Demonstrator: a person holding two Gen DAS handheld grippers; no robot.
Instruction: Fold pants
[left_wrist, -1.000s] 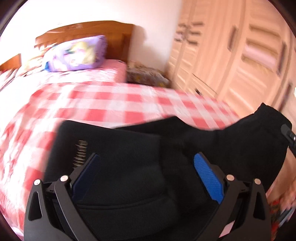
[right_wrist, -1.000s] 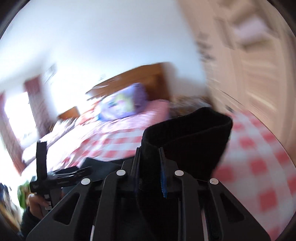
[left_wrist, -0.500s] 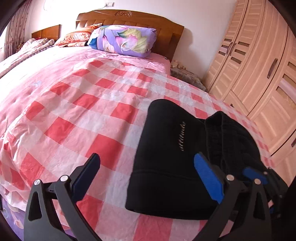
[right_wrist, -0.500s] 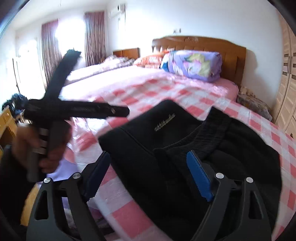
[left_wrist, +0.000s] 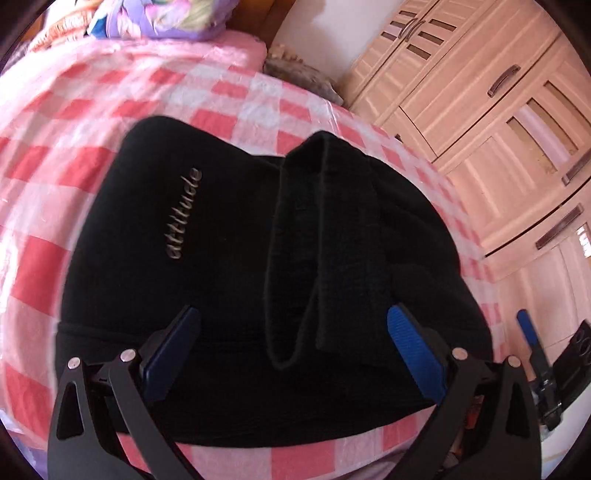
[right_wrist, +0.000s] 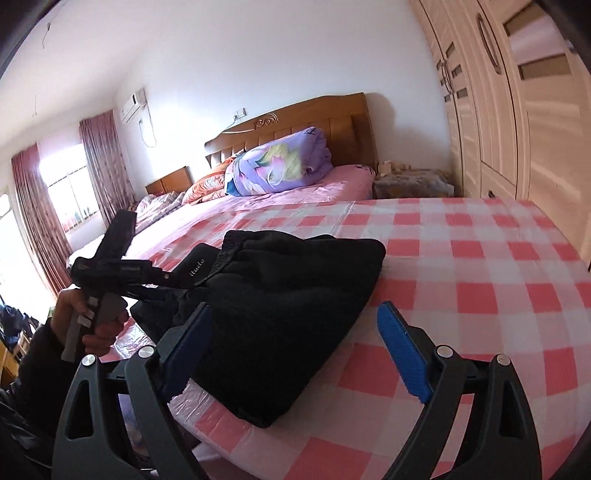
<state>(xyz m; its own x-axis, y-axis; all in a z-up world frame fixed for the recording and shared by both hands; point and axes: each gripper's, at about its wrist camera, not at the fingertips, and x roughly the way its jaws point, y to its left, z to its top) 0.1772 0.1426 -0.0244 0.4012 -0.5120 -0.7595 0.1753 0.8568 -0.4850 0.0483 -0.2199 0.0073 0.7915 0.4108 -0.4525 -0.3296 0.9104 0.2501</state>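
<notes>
Nearest to you, your left gripper (left_wrist: 295, 347) is hovering over the near edge of the black pants (left_wrist: 229, 266), its blue pads spread wide apart and pressing on nothing. The cloth is lying below and between them, but the pads are not clamping it.

Your right gripper (right_wrist: 295, 347) is sitting low by the near edge of the bed (right_wrist: 461, 295), and its jaws are opening. The near corner of the pants is lying just inside the left pad; the right pad is standing over bare checked cover. Nothing is gripped.

The pants are lying folded into a thick bundle on the red and white checked cover, close to the near edge of the bed. In the left wrist view a ribbed band is lying loosely up the middle of the bundle, and pale lettering is showing on the left half.

In the right wrist view your left hand (right_wrist: 88, 321) is holding its tool beside the left end of the bundle, beyond the bed's near edge.

To the right of the pants, open checked cover is running wide toward the wardrobe (right_wrist: 517, 110) side. Beyond the pants the cover is also lying open, giving way to plain pink sheet.

Farthest away, a purple pillow (right_wrist: 280, 166) is resting against the wooden headboard (right_wrist: 295, 118).
</notes>
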